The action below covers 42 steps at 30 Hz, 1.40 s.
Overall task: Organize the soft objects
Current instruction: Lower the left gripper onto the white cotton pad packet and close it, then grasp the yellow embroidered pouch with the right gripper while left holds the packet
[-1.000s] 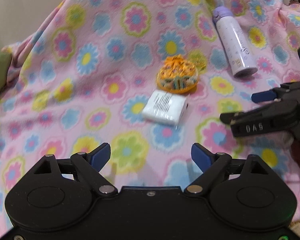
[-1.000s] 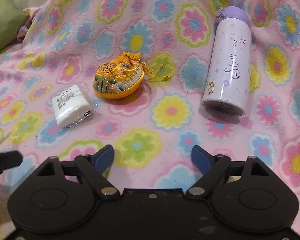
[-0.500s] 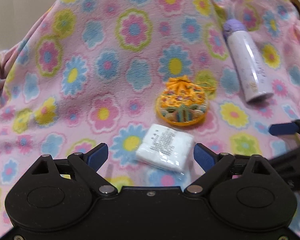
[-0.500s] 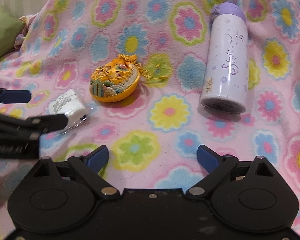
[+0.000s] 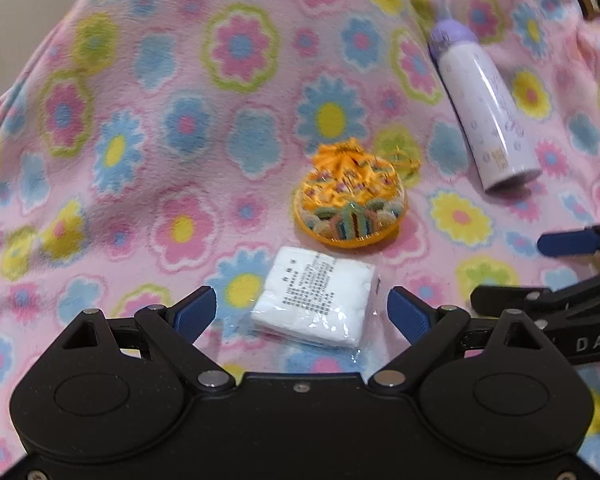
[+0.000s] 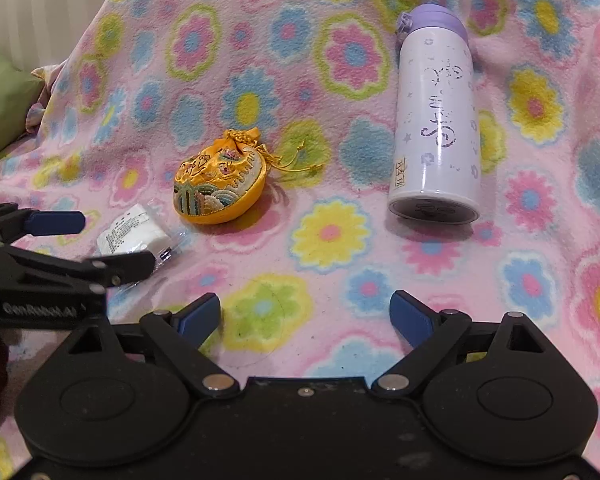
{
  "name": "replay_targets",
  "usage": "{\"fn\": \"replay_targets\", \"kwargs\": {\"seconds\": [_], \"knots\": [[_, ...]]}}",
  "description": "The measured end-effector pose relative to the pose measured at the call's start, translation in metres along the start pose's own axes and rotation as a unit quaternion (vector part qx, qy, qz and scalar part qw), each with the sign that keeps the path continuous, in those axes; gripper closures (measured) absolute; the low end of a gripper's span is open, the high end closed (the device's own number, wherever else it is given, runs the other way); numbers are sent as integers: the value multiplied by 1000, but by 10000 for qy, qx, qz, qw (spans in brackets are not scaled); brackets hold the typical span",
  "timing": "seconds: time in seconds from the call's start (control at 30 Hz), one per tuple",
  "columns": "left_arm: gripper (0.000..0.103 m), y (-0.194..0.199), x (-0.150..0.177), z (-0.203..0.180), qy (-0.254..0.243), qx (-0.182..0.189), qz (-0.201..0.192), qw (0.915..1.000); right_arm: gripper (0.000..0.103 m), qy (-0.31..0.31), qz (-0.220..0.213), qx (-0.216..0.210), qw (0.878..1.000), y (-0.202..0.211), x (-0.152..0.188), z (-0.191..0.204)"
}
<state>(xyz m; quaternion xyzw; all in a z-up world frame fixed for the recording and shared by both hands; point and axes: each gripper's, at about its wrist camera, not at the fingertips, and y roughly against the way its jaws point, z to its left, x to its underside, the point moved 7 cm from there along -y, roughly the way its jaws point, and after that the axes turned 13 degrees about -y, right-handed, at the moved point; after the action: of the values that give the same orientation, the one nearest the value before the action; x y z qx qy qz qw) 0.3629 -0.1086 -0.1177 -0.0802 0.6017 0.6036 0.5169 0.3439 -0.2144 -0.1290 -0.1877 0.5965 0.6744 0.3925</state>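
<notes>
Left hand-held gripper (image 5: 302,312) is wide open w/ the white wrapped packet (image 5: 314,300) lying between its blue fingertips (image 5: 194,312) — pads not touching it, gap on both sides. Packet sits flat on the flowered pink blanket (image 5: 180,120), clear plastic wrap, printed label facing up. Just beyond it, nearly touching, is the orange embroidered pouch (image 5: 350,210), drawstring cord trailing off to the right. Further right & well apart from both: a lilac-and-white bottle (image 5: 486,120) lying on its side, purple cap pointing away, base toward the cameras. Right hand-held gripper (image 6: 304,316) hangs over bare blanket w/ nothing between its fingers — jaws closing a bit but wide apart. From the right wrist view the left gripper comes in from the left edge, its upper blue fingertip beside the packet (image 6: 134,232), the lower finger crossing in front of it; pouch (image 6: 220,184) sits mid-frame, bottle (image 6: 436,120) to its right. A green cushion (image 6: 0,116) shows at the far left edge, past the blanket.
</notes>
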Motion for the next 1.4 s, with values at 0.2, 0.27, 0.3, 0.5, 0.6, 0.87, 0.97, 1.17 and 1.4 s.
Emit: {"fn": "replay_targets", "kwargs": {"seconds": [0.2,0.27,0.3,0.5,0.6,0.87,0.97,1.17,1.4], "knots": [[43,-9,-3,5,153,6,132,9998,11,-1,-5,3,10000,0,0,0],[43,-7,0,16,361,-131,177,9991,11,-4,-12,2,10000,0,0,0],[43,-6,3,23,450,-194,196,9986,11,-3,-13,3,10000,0,0,0],[43,5,27,60,664,-602,344,9954,10,4,-14,12,10000,0,0,0],[41,7,38,76,824,-695,355,9935,10,26,-6,26,10000,-1,0,0],[35,2,42,79,878,-714,301,9931,5,210,74,114,9997,-4,2,4],[32,-1,43,82,1026,-629,316,9922,1,335,148,157,9992,-7,3,8],[25,-4,42,79,975,-670,386,9922,1,504,220,271,9981,-9,5,11],[24,-5,41,79,993,-652,402,9921,0,588,468,323,9966,-13,3,13]]}}
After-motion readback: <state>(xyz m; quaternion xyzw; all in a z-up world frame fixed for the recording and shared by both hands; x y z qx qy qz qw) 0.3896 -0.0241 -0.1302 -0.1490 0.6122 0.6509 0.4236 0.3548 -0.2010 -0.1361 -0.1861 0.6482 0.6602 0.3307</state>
